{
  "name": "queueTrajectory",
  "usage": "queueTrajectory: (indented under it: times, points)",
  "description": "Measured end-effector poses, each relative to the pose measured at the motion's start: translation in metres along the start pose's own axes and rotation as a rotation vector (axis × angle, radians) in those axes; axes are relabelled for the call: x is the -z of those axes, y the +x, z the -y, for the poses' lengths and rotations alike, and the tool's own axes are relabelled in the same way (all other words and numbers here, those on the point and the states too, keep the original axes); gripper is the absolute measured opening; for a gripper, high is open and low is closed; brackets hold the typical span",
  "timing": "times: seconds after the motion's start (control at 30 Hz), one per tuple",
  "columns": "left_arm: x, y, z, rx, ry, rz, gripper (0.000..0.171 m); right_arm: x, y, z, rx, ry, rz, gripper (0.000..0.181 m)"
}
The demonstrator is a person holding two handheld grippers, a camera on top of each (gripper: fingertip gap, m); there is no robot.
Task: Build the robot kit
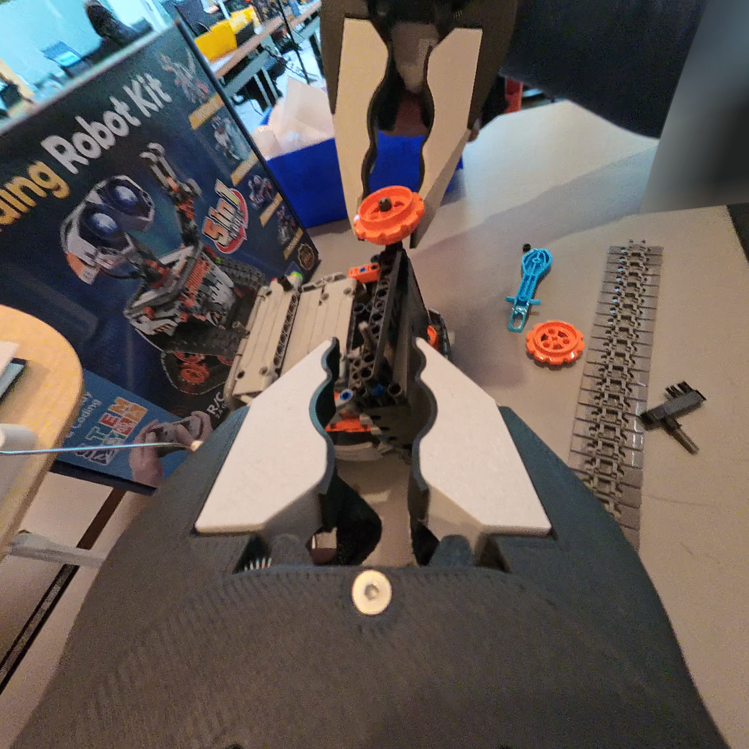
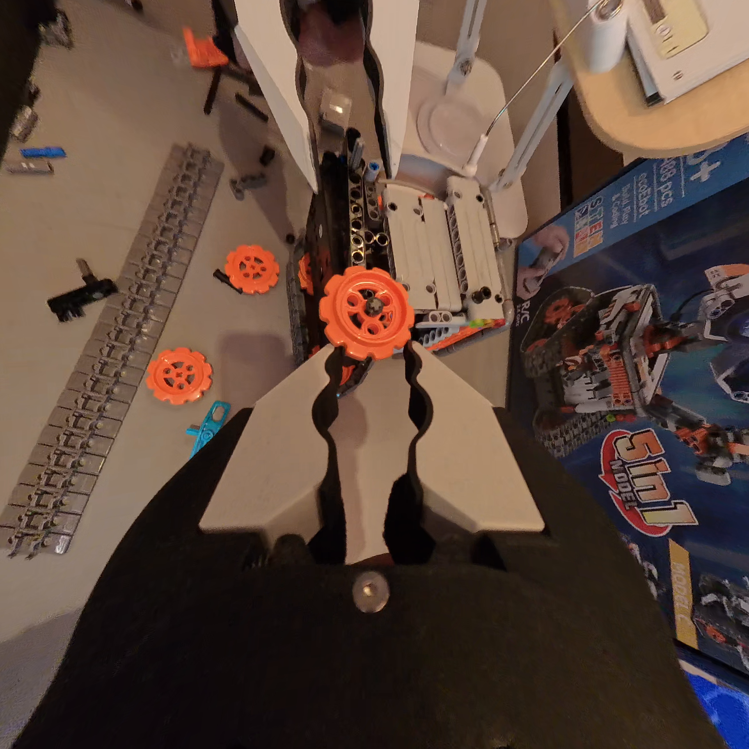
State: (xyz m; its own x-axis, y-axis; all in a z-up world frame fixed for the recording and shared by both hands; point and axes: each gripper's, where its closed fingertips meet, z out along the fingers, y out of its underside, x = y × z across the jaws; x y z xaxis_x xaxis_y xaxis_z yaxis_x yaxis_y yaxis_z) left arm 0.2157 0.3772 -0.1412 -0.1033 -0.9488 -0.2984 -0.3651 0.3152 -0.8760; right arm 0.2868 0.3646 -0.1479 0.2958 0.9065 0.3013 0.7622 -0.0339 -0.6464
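Observation:
A brick-built model stands on the grey table, with a black holed frame (image 1: 385, 316) and a white panel body (image 1: 292, 324). My left gripper (image 1: 375, 352) is shut on the black frame at its near end. My right gripper (image 1: 387, 231) comes in from the far side, shut on an orange toothed wheel (image 1: 389, 219) that sits on a dark axle at the frame's far end. In the right wrist view, my right gripper (image 2: 369, 352) pinches that wheel (image 2: 367, 312) by its lower edge. The left gripper (image 2: 352, 178) grips the frame (image 2: 356, 210) beyond it.
Two loose orange wheels (image 2: 252, 269) (image 2: 178, 376), a blue tool (image 1: 527, 287), a long grey track strip (image 1: 616, 373) and a small black piece (image 1: 673, 409) lie beside the model. The kit box (image 1: 133, 243) stands on its other side. A wooden round table (image 2: 648, 101) and a white lamp base (image 2: 458, 121) are close by. One gripper's finger ends stand about 8 cm off the other's.

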Motion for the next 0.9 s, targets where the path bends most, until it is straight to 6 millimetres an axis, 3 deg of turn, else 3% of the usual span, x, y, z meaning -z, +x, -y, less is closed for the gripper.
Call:
queueTrajectory:
  times: [0.27, 0.73, 0.83, 0.9]
  points:
    - [-0.017, -0.004, -0.007, -0.02, -0.058, 0.069, 0.011, 0.004, 0.004, 0.01, -0.012, 0.095, -0.016, 0.024]
    - [-0.009, -0.009, -0.004, -0.037, -0.064, 0.091, 0.021, -0.002, 0.002, 0.007, -0.058, 0.093, 0.027, 0.021]
    - [-0.002, -0.009, 0.004, -0.053, -0.048, 0.098, 0.024, -0.002, 0.001, 0.005, -0.044, 0.083, 0.026, 0.0]
    - [0.003, -0.01, 0.009, -0.082, -0.048, 0.117, 0.026, -0.004, 0.001, 0.006, -0.047, 0.087, 0.025, 0.0]
